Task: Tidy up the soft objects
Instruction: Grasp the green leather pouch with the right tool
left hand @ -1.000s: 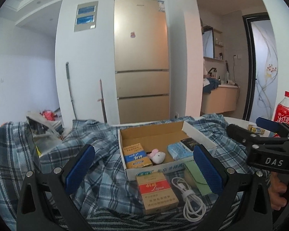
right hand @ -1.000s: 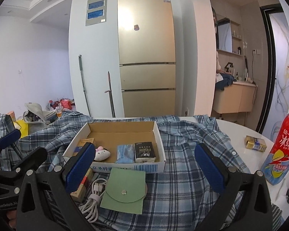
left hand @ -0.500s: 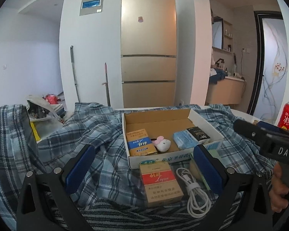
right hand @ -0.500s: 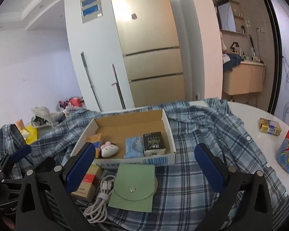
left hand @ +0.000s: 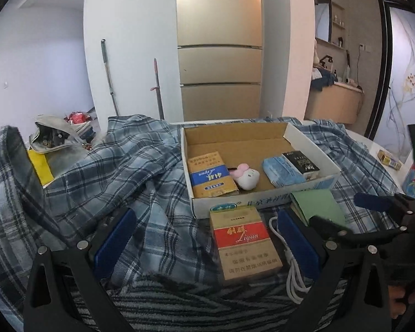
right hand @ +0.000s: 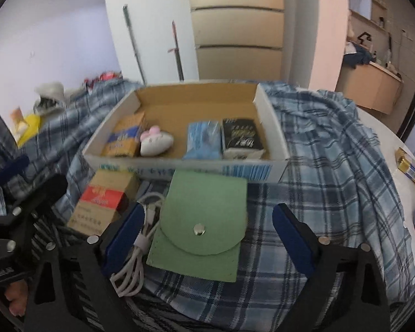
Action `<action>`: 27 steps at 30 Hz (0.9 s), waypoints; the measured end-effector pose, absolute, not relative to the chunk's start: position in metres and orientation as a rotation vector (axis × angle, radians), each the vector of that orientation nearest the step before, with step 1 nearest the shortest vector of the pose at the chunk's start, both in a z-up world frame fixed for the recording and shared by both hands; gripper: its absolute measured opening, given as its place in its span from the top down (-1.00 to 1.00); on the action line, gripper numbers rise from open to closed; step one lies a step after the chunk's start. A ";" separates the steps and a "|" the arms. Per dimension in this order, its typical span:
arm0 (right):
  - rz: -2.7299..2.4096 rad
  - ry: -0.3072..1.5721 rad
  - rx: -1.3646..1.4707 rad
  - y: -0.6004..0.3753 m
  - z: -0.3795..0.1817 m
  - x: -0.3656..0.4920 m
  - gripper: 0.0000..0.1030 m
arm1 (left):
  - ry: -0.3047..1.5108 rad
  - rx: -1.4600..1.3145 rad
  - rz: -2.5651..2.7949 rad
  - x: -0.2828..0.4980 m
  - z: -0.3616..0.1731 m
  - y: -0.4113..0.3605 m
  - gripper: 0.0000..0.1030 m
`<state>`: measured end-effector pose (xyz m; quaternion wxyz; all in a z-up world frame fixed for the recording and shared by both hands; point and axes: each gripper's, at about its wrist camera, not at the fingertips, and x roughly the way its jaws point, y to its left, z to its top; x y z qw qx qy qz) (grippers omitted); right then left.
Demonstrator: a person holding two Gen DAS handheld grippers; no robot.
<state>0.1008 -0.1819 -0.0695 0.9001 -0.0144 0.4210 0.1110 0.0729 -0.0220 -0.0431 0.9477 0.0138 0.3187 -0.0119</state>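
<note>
Both grippers have come lower and closer to the items. Right gripper [right hand: 207,238], jaws wide, straddles the green pouch [right hand: 202,227] lying on the plaid shirt [right hand: 332,171] before the cardboard box [right hand: 271,124]. Left gripper [left hand: 204,243], jaws wide, brackets the cigarette pack [left hand: 243,243]. White cable [right hand: 135,260] lies between pack and pouch.

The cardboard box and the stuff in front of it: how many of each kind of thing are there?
In the cardboard box:
Cigarette packs: 2 (yellow-blue, black)
Plush toy: 1
Blue tissue pack: 1
In front of it:
Red-gold cigarette pack: 1
White cable: 1
Green pouch: 1
Total: 7
</note>
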 end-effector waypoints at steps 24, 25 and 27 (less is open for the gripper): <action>0.139 0.680 -0.097 -0.184 -0.042 0.071 -0.40 | 0.672 0.026 -0.065 0.074 -0.044 -0.024 -1.00; 0.116 0.653 -0.102 -0.187 -0.038 0.067 -0.40 | 0.675 0.020 -0.063 0.075 -0.044 -0.023 -1.00; 0.086 0.615 -0.100 -0.191 -0.032 0.064 -0.40 | 0.691 0.011 -0.070 0.078 -0.046 -0.022 -1.00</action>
